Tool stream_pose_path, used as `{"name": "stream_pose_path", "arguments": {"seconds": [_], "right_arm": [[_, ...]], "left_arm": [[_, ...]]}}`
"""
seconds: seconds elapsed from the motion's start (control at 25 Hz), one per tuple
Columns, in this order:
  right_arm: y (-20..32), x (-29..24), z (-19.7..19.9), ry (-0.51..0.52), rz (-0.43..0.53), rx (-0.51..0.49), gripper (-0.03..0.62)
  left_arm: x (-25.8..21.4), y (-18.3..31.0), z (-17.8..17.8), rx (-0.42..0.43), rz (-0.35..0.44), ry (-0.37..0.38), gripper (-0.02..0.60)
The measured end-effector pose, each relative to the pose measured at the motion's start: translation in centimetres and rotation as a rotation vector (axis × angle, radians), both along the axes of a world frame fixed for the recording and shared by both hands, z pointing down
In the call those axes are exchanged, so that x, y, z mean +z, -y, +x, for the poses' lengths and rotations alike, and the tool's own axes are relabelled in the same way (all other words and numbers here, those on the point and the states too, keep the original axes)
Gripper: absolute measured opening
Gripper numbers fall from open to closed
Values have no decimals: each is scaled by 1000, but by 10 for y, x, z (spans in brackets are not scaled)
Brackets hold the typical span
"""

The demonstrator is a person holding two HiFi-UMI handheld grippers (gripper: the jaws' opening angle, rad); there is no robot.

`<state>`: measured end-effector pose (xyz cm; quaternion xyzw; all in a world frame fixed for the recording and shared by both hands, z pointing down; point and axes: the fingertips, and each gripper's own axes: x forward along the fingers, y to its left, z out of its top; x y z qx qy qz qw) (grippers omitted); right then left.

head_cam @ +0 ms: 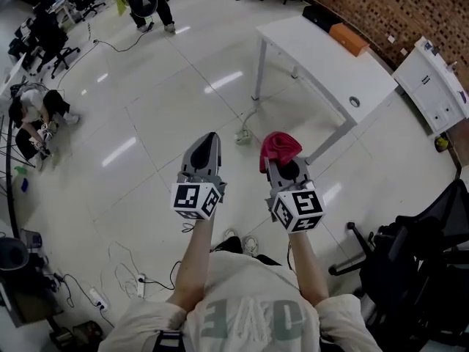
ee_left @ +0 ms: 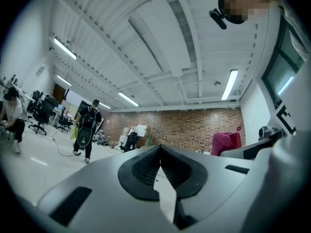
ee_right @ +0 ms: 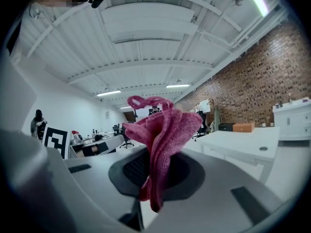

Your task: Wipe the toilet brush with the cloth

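No toilet brush shows in any view. A pink-red cloth (head_cam: 280, 147) is bunched between the jaws of my right gripper (head_cam: 284, 160), which is shut on it and held out level over the floor. In the right gripper view the cloth (ee_right: 163, 130) stands up out of the closed jaws of that gripper (ee_right: 154, 161) and flops to both sides. My left gripper (head_cam: 209, 138) is held out beside it, a hand's width to the left, shut and empty. The left gripper view shows its jaws (ee_left: 160, 152) pressed together with nothing between them, and the cloth (ee_left: 226, 142) at the right.
A white table (head_cam: 322, 64) with an orange box (head_cam: 349, 39) stands ahead to the right, a white cabinet (head_cam: 432, 86) beyond it. A black office chair (head_cam: 418, 262) is close on my right. A power strip (head_cam: 243, 135) lies on the tiled floor ahead. One person (head_cam: 146, 2) stands far off; another person (head_cam: 33, 116) crouches at left.
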<state>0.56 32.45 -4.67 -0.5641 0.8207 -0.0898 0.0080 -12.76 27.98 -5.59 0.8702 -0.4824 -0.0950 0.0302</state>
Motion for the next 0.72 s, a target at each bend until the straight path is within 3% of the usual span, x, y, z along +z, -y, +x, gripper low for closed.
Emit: {"name": "stream_pose_path", "arguments": {"seconds": [0.2, 0.48, 0.72], "right_arm": [[-49, 6, 3, 91, -20, 95, 31], [-76, 9, -33, 85, -30, 79, 31], [-89, 17, -49, 66, -30, 43, 31]], "left_arm": [[10, -46, -14, 33, -35, -9, 5], [2, -76, -36, 61, 12, 15, 5], [8, -90, -43, 59, 6, 32, 5]]}}
